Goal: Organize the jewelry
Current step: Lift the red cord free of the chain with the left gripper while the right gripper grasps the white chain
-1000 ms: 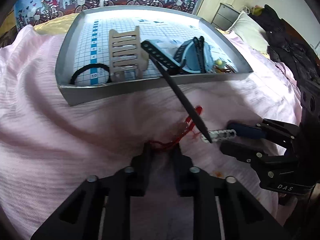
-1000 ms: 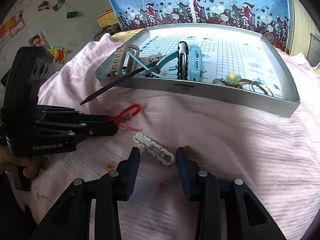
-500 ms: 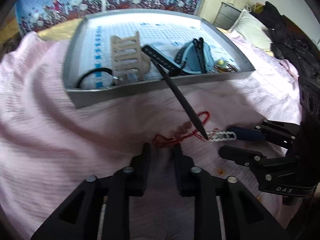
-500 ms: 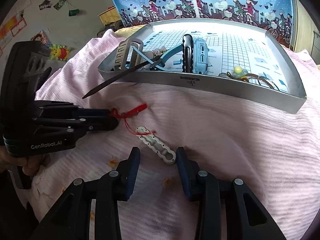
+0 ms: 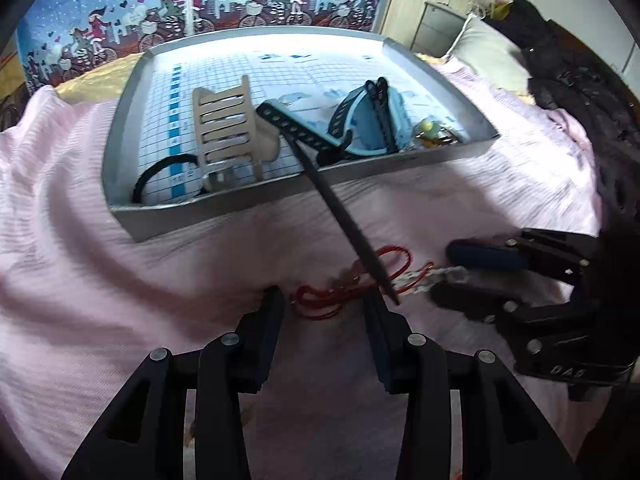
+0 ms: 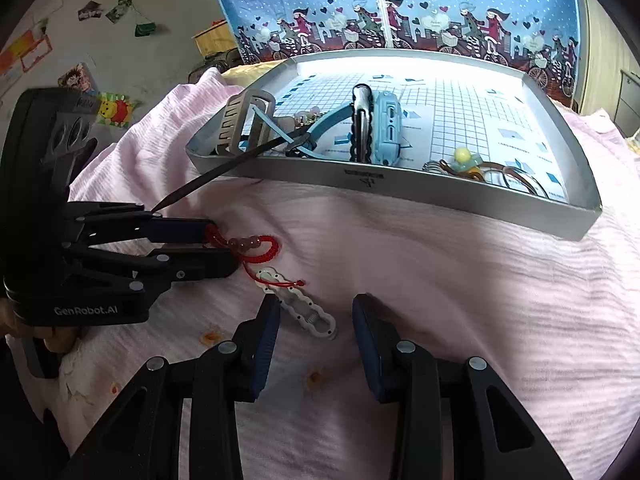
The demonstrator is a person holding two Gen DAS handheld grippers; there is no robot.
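Red cord bracelet lies on the pink bedspread, one end between the left claw fingers, which stand narrowly parted; grip cannot be confirmed. White hair clip lies beside it, between the wide-open right claw fingers. Only the left view shows a black hair tie in the grey tray. Tray also holds a beige clip and blue watch.

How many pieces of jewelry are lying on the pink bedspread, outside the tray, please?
2: a red cord bracelet at the left hand-held gripper; a white clip before the right hand-held gripper.
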